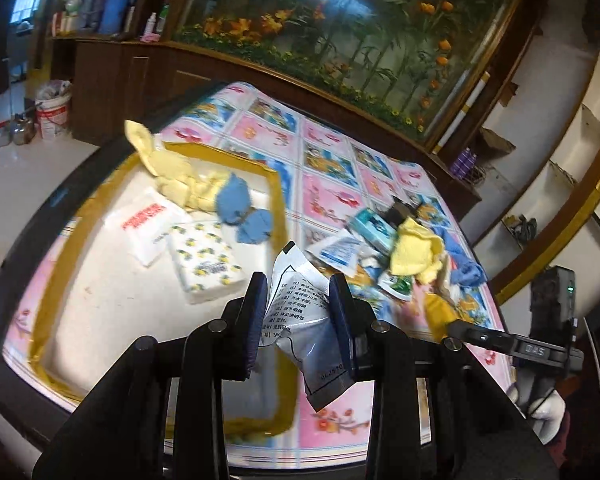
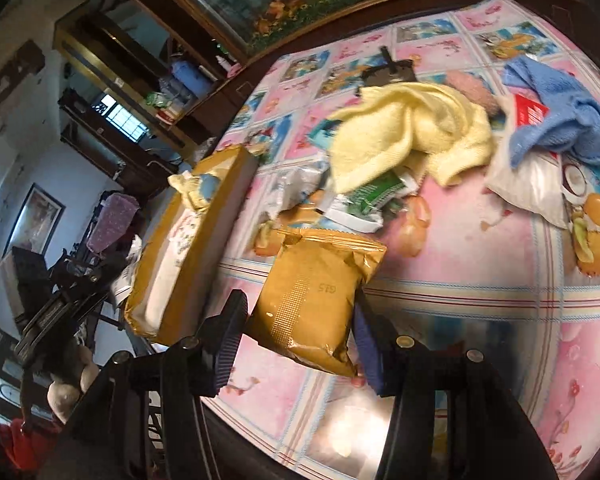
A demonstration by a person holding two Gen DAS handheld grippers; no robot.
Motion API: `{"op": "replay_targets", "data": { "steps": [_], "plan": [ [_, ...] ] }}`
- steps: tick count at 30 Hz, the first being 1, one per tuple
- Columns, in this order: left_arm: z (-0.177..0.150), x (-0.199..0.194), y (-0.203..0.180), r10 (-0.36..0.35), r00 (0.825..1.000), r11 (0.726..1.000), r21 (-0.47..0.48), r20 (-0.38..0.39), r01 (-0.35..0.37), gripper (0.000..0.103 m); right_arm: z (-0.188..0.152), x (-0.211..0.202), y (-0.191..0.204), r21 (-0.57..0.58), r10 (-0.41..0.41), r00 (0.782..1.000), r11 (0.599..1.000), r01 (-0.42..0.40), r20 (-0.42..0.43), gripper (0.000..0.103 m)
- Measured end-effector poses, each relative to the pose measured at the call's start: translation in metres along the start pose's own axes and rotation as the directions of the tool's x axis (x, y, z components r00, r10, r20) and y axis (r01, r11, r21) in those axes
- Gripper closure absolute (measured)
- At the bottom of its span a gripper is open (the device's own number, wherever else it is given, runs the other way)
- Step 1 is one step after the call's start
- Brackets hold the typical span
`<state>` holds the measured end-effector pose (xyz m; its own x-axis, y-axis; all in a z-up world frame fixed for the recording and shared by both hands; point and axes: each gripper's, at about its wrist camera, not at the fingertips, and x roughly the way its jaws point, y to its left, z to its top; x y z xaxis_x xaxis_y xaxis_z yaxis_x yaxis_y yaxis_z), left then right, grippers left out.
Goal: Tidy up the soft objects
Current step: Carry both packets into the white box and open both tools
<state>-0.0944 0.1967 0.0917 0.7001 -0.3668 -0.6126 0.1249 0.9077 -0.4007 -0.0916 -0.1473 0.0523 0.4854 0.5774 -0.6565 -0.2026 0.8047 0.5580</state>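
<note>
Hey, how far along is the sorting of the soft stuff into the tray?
Done: the tray holds a yellow cloth, a blue cloth and two tissue packs. In hand: left gripper grips a silver sachet; right gripper grips a gold packet. Left: the pile of towels and packets.

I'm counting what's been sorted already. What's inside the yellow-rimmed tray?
The tray holds a yellow cloth, blue cloth and two tissue packs. Anything beneath the cloths is hidden.
</note>
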Motion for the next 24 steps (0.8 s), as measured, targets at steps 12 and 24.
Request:
{"op": "replay_targets", "data": {
  "steps": [12,24],
  "plan": [
    [0.025,0.041,0.08,0.249,0.965,0.966,-0.054,-0.081,-0.254,0.07,0.026,0.084,0.133,-0.28,0.072,0.989,0.954,-0.105,-0.125,0.051],
    [0.03,0.004,0.091,0.223,0.974,0.968,-0.111,-0.027,-0.225,0.058,0.004,0.198,0.202,-0.494,-0.104,0.934,0.866,-0.084,-0.341,0.051]
  ]
}}
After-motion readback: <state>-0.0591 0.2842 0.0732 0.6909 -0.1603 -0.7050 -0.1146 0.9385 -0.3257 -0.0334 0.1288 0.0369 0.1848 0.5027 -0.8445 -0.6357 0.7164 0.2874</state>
